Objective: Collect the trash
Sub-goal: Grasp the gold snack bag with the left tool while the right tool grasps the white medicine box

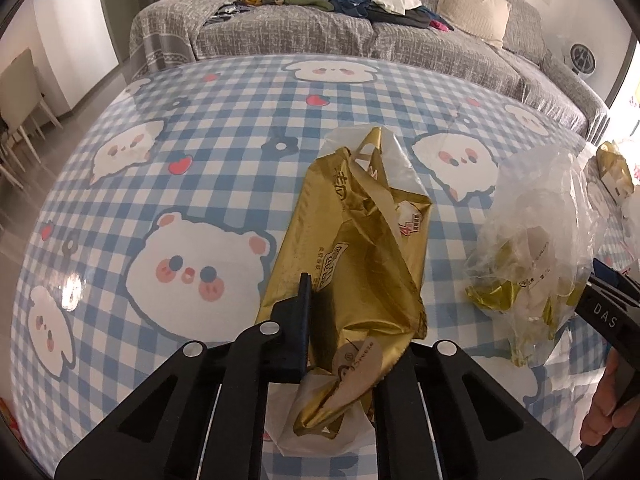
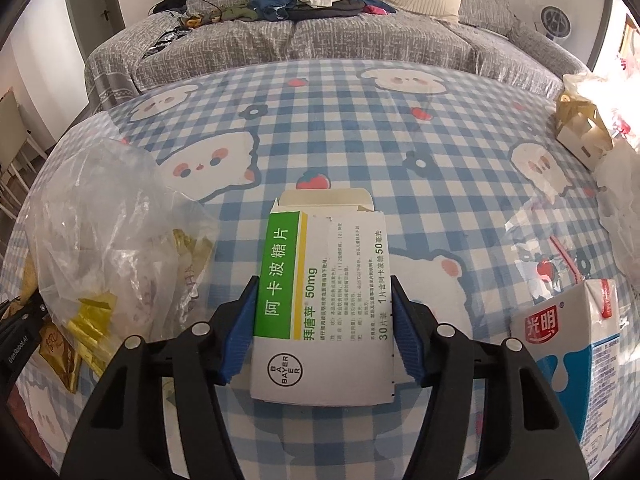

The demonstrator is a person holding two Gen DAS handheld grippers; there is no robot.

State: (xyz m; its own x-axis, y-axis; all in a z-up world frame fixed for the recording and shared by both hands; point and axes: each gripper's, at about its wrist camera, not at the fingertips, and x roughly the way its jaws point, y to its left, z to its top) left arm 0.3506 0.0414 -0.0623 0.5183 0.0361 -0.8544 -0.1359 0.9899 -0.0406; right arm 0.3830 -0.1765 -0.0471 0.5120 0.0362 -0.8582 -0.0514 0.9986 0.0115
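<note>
Currently logged | left gripper (image 1: 340, 320): fingers clamped on gold wrapper (image 1: 352, 248), left of clear bag (image 1: 532, 248) | right gripper (image 2: 322, 332): fingers gripped medicine box (image 2: 320, 304), right of that bag, on desk (image 2: 440, 184).

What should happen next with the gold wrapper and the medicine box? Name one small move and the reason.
Probably lift the crumpled gold foil wrapper toward the clear plastic bag beside it. The left hand-held gripper is shut on the wrapper's near end, and the bag already holds similar gold scraps. The right hand-held gripper has its pads against the white-and-green cardboard medicine box, which could follow.
</note>
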